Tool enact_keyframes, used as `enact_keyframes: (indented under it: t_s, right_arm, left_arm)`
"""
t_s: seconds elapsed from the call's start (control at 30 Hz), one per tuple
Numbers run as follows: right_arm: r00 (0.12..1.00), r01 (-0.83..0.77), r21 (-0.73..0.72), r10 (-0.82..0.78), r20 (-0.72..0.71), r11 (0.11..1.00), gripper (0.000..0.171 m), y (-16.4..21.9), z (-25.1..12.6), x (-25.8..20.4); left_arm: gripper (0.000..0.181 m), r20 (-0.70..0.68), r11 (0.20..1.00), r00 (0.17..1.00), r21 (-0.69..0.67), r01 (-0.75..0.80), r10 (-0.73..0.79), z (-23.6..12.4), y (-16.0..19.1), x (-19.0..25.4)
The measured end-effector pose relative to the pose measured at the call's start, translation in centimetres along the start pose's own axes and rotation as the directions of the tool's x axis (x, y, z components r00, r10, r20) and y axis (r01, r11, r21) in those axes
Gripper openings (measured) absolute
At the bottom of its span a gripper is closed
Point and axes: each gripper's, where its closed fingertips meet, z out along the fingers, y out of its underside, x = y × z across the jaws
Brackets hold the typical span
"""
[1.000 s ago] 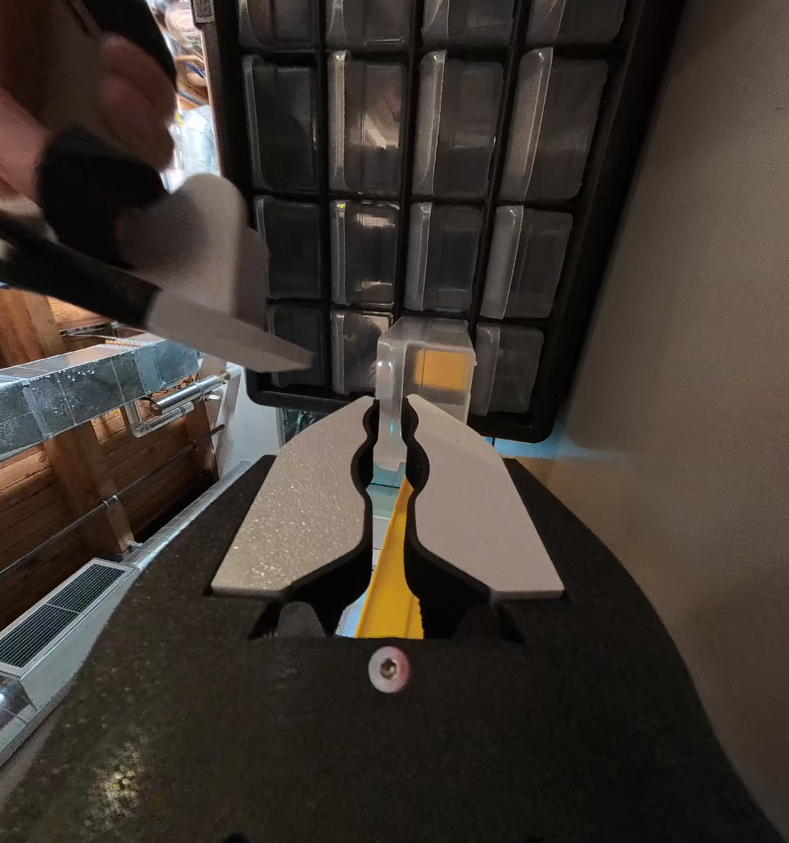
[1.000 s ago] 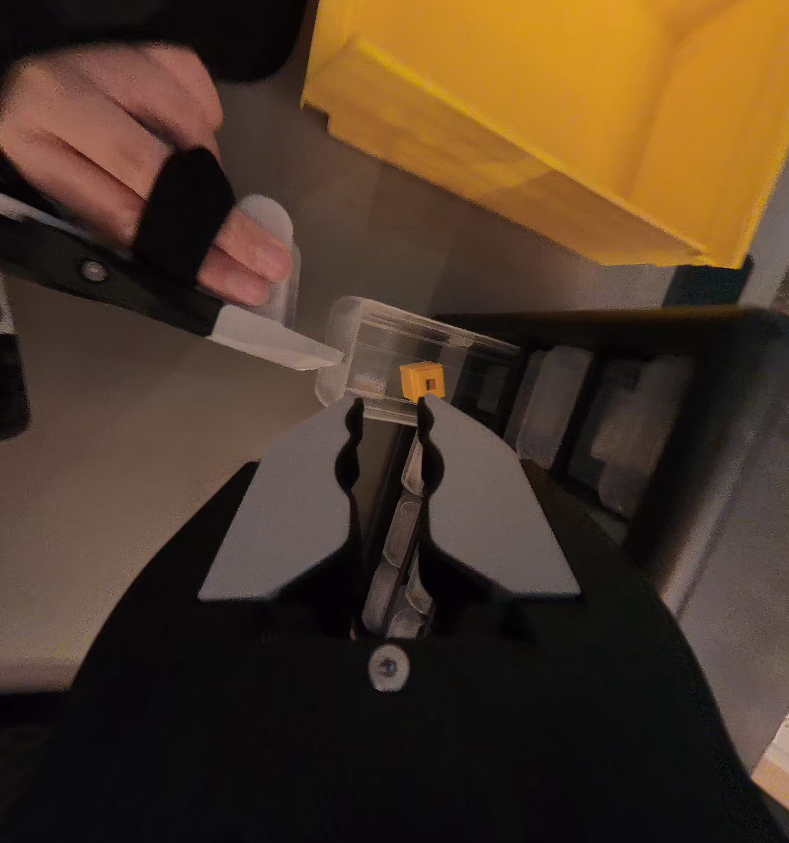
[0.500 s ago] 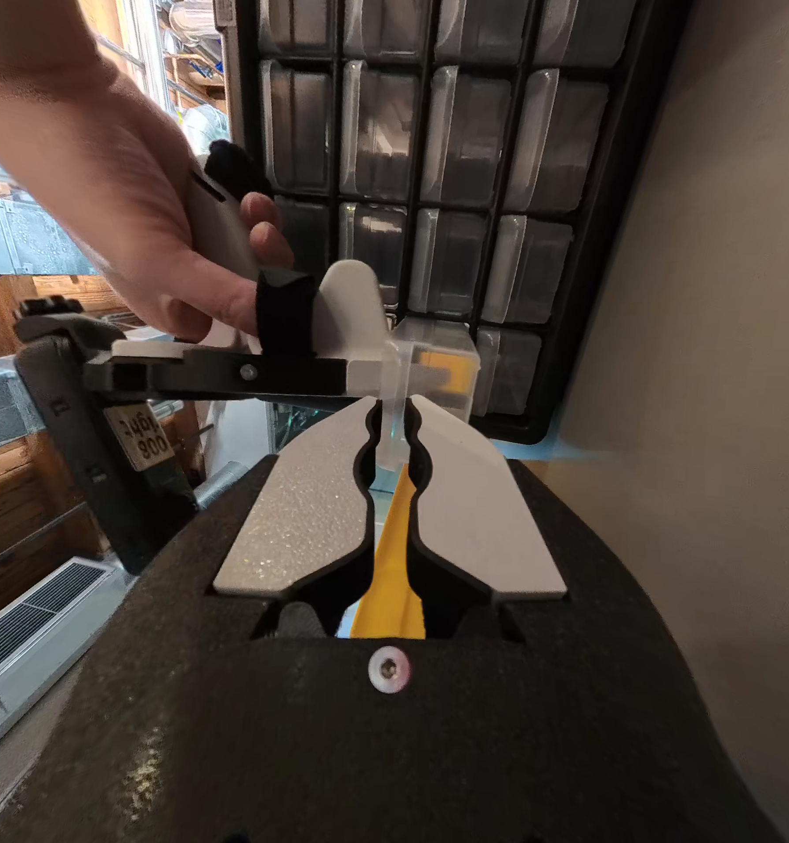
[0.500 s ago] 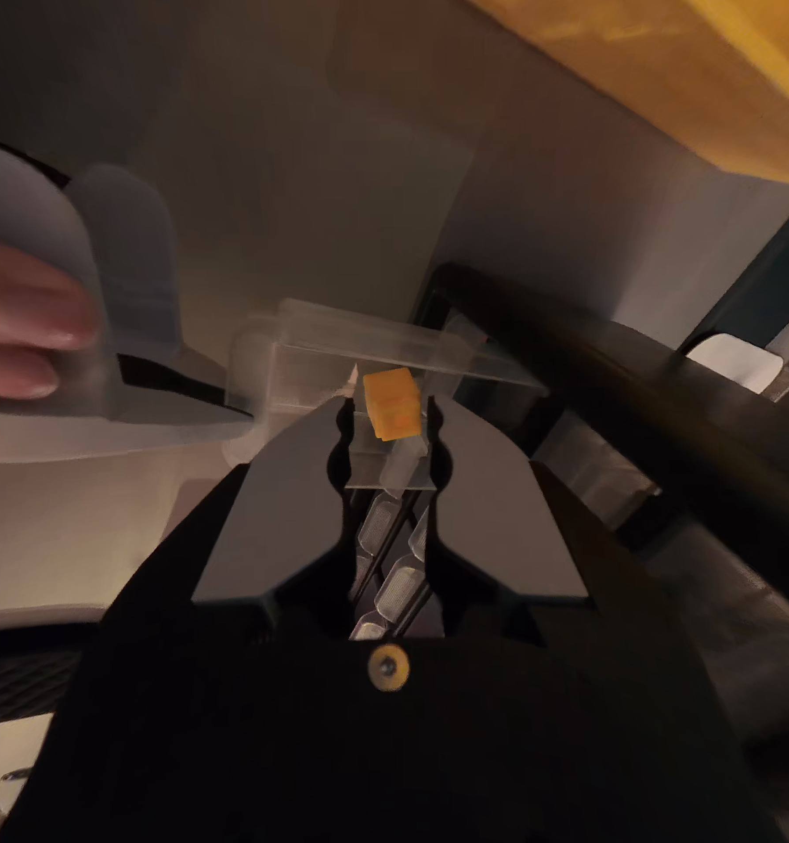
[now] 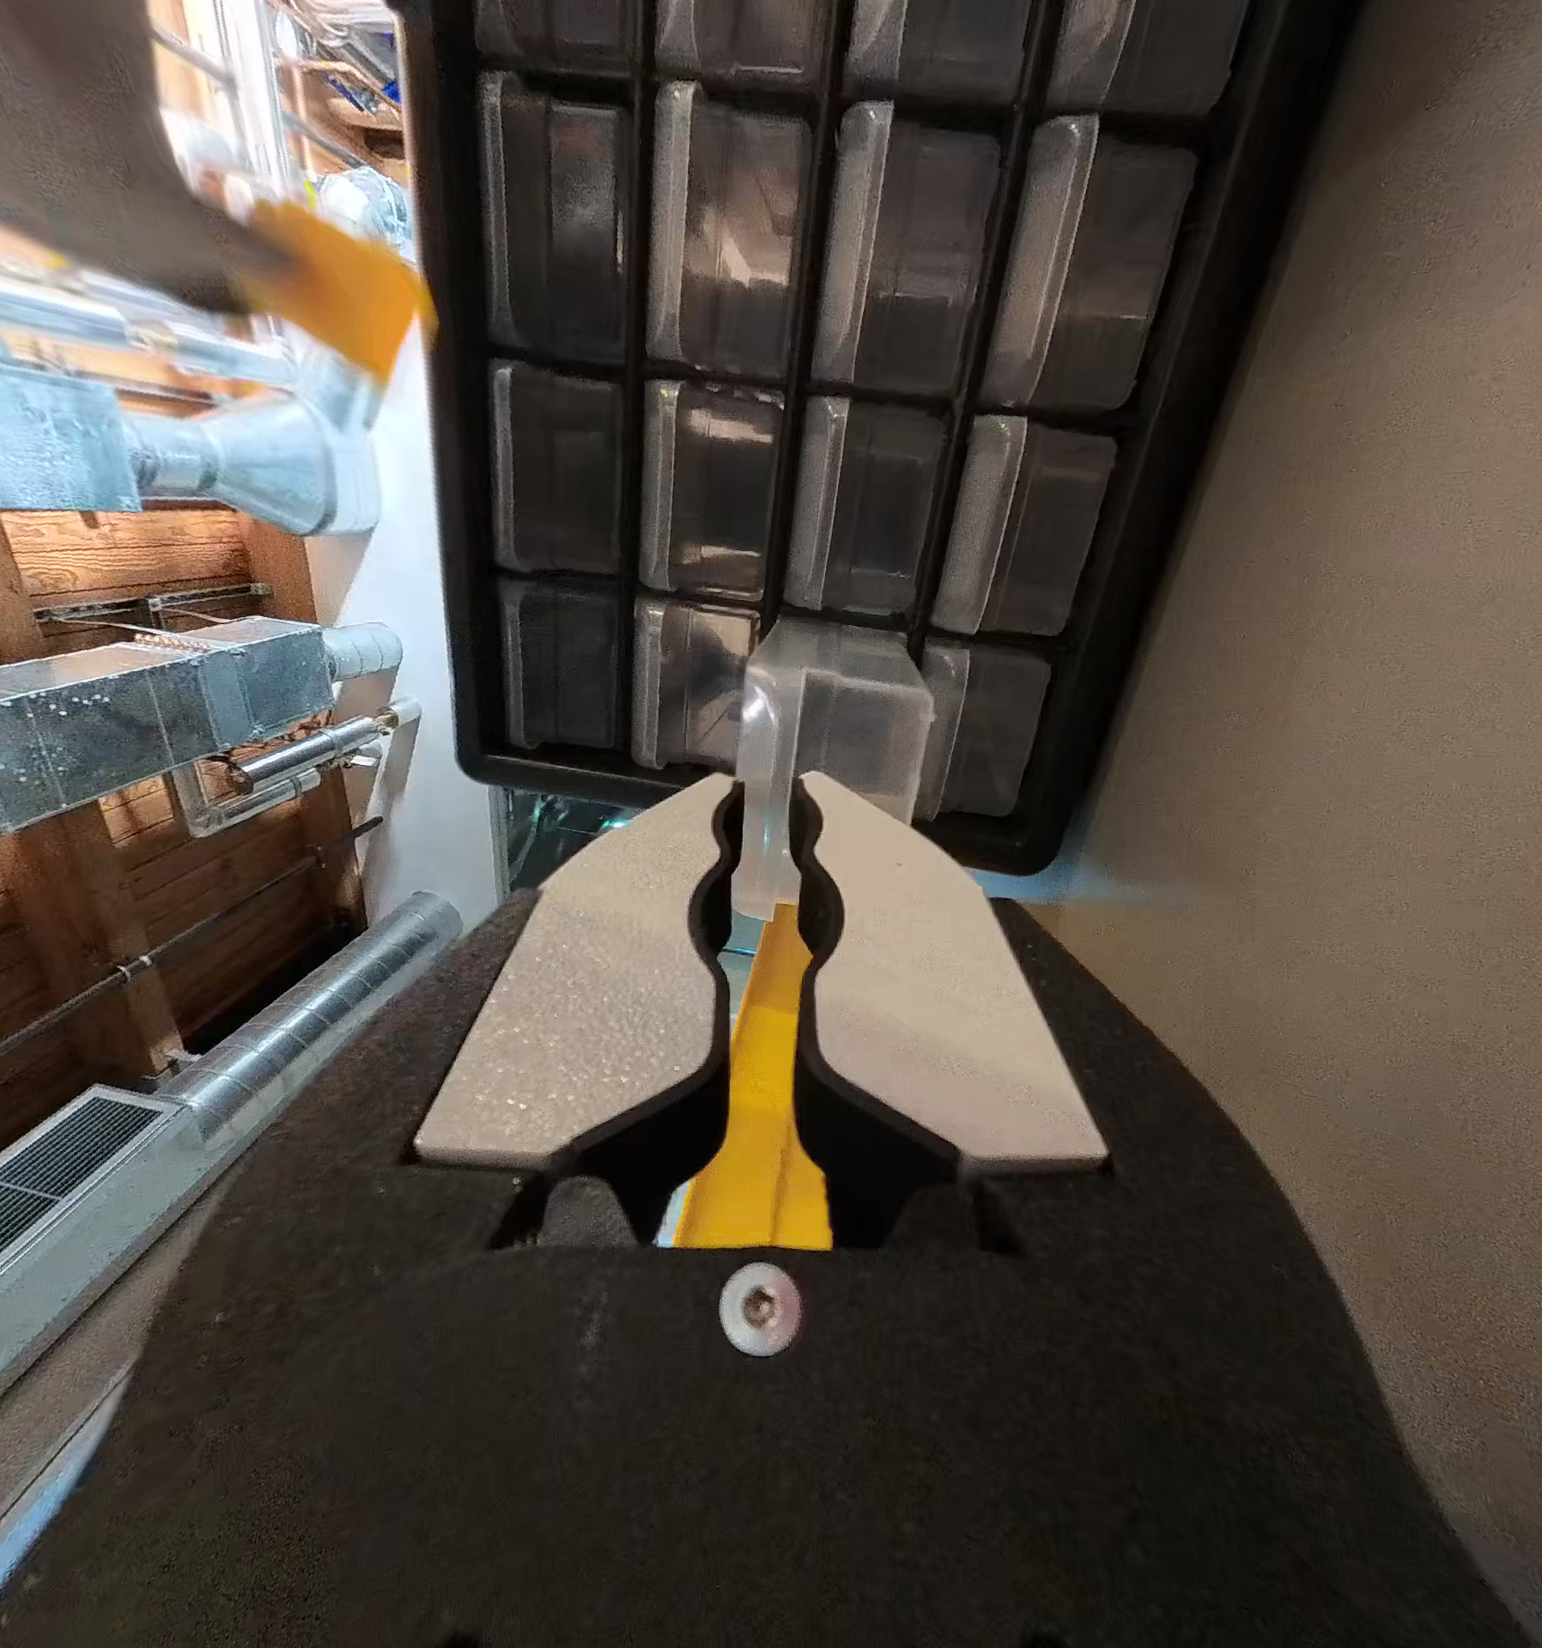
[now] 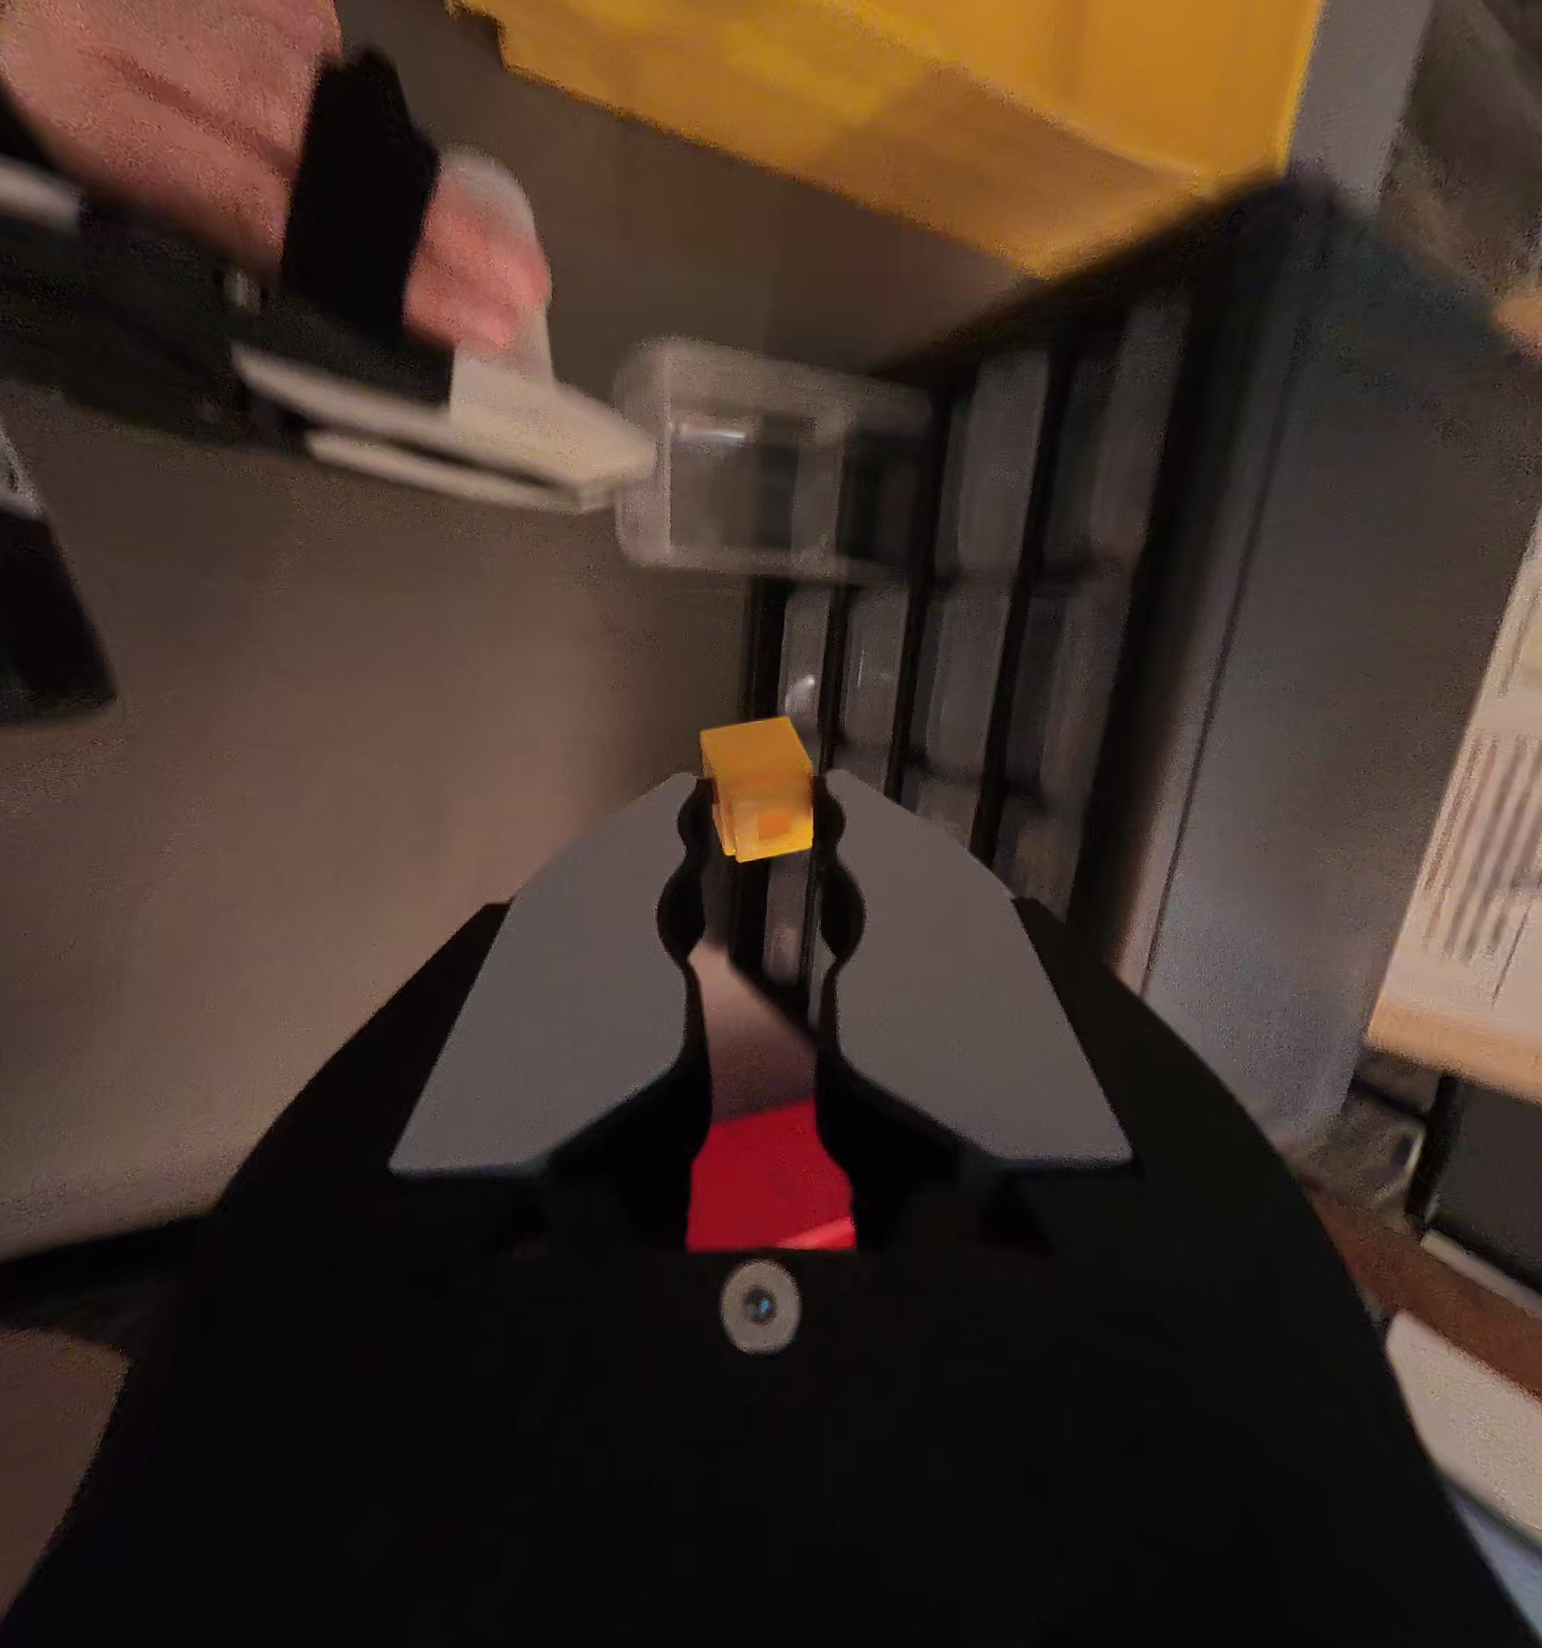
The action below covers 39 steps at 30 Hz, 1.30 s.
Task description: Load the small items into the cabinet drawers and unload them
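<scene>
Left wrist view shows the left claw (image 5: 769, 834) clamped on the clear handle tab of a transparent drawer (image 5: 848, 713), which stands pulled partway out of the black cabinet (image 5: 1097, 624). That drawer belongs to the row along the cabinet's near edge in this view, one slot in from the corner beside the grey surface (image 5: 1374, 713); the other drawers around it sit pushed in flush. A strip of yellow shows in the gap behind the claw's fingers (image 5: 607, 981) (what it belongs to cannot be told from here). At the upper left a blurred orange-yellow shape passes in front of the ducting.

Right wrist view shows the right claw (image 6: 760, 807) closed on a small yellow block (image 6: 757, 798), pinched at the fingertips and held clear of the cabinet, in front of its drawer faces. Farther off, the left claw (image 6: 634, 464) grips the pulled-out drawer (image 6: 750, 464) by its front, with a person's hand (image 6: 241, 152) on that tool. A large yellow bin (image 6: 928, 116) lies beyond, near the cabinet's far corner. A patch of red shows between the right claw's fingers, low down. The picture is motion-blurred.
</scene>
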Motion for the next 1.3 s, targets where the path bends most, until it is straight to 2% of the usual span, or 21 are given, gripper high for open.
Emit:
enact_keyframes:
  t_s: [0.13, 0.27, 0.37, 0.47, 0.57, 0.63, 0.93, 1.17, 1.3]
  right_arm:
    - [0.957, -0.286, -0.133, 0.276, -0.09, 0.949, 0.023, 11.7, -3.4, -0.2]
    - [0.787, -0.613, -0.237, 0.61, -0.093, 0.754, 0.023, 23.0, -3.5, -2.0]
    - [0.65, -0.736, -0.308, 0.756, -0.077, 0.603, 0.023, 29.0, -2.1, -3.2]
    - [0.539, -0.788, -0.372, 0.842, -0.032, 0.491, 0.023, 32.4, -0.5, -5.0]
    - [0.481, -0.774, -0.445, 0.875, 0.048, 0.45, 0.023, 33.6, 0.8, -7.6]
    - [0.46, -0.762, -0.489, 0.887, 0.052, 0.424, 0.023, 34.4, 1.4, -8.5]
    - [0.383, -0.746, -0.602, 0.923, -0.034, 0.287, 0.023, 36.2, 3.3, -9.3]
    - [0.349, -0.756, -0.601, 0.936, -0.037, 0.258, 0.023, 36.2, 4.4, -9.2]
    - [0.342, -0.78, -0.575, 0.938, -0.061, 0.247, 0.029, 36.1, 3.5, -8.7]
  left_arm:
    - [0.009, -0.02, 1.0, 1.0, -0.025, 0.007, -0.007, 1.2, 0.3, -0.1]
    - [0.009, -0.035, 0.997, 0.998, -0.062, 0.043, -0.045, 2.4, 0.9, -0.1]
    - [0.009, -0.038, 0.996, 0.998, -0.073, 0.046, -0.049, 2.9, 1.2, 0.0]
    - [0.009, -0.034, 0.996, 0.999, -0.086, -0.002, -0.001, 3.4, 1.2, 0.1]
    - [0.009, -0.041, 0.995, 0.999, -0.098, -0.004, -0.001, 4.3, 1.3, 0.3]
    - [0.009, -0.044, 0.994, 0.999, -0.105, -0.01, 0.006, 5.0, 1.4, 0.4]
    - [0.009, -0.036, 0.993, 0.999, -0.118, -0.016, 0.012, 7.1, 1.6, 0.7]
    - [0.009, -0.037, 0.991, 0.999, -0.131, 0.001, -0.006, 8.1, 1.8, 0.9]
    - [0.009, -0.034, 0.992, 0.999, -0.127, 0.011, -0.016, 8.4, 1.8, 0.9]
